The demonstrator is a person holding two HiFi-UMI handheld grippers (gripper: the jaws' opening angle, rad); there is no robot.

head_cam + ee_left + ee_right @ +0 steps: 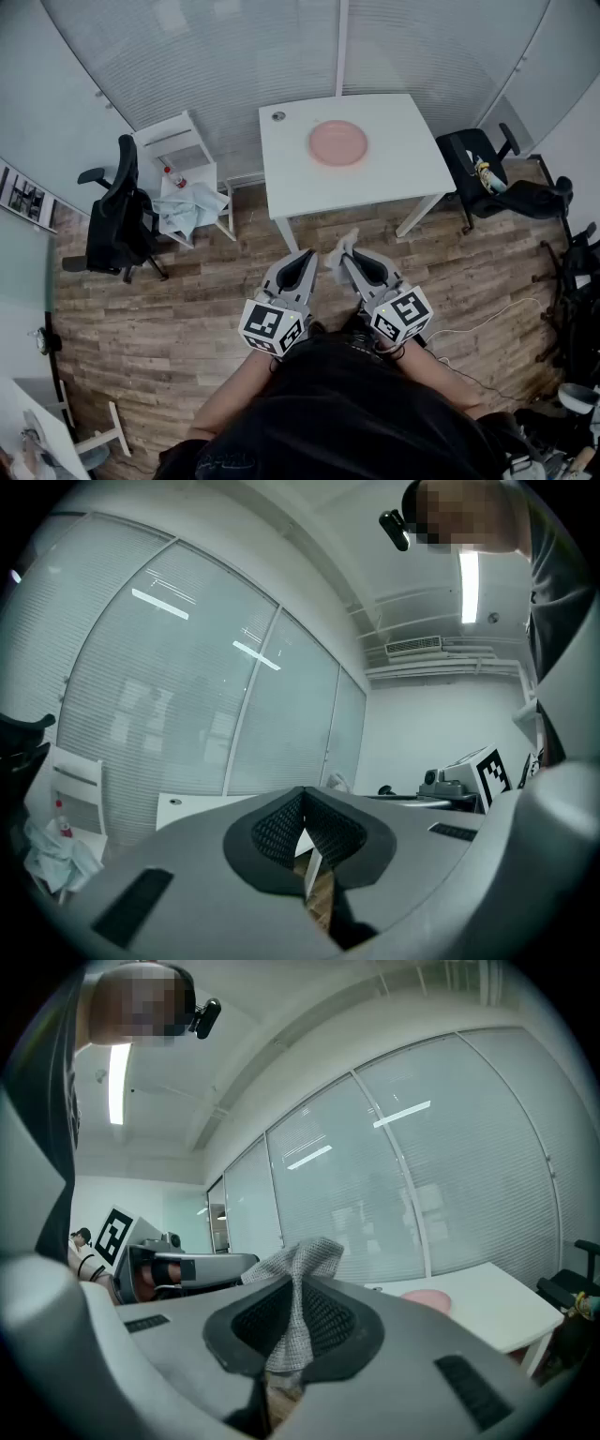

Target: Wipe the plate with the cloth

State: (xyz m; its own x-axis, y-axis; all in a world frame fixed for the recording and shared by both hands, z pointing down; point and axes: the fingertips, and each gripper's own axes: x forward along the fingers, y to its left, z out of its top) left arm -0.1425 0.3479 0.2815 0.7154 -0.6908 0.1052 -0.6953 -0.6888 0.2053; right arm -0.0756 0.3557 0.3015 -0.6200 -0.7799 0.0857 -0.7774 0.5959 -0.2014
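The left tongs [302,797] have their jaws fully together, pad against pad, with nothing between them. Only the wooden floor [169,309] shows through the slot beneath the pads. They are held about level, close in front of the person, just beside the right tongs [298,1283].

The right tongs are clamped on the cloth [302,1258], a grey-white woven piece. It is pinched between the pads. A bunched end stands up above the jaw tips and a strip runs down through the gap. In the head view the same bunched end sticks out past the tips.

The plate [338,142] is pink and lies flat on the white worktop [403,164], near the middle of its far half. It is well apart from both tongs and from the cloth.

Both tongs are over the floor, short of the near edge of the worktop and pointing toward it.
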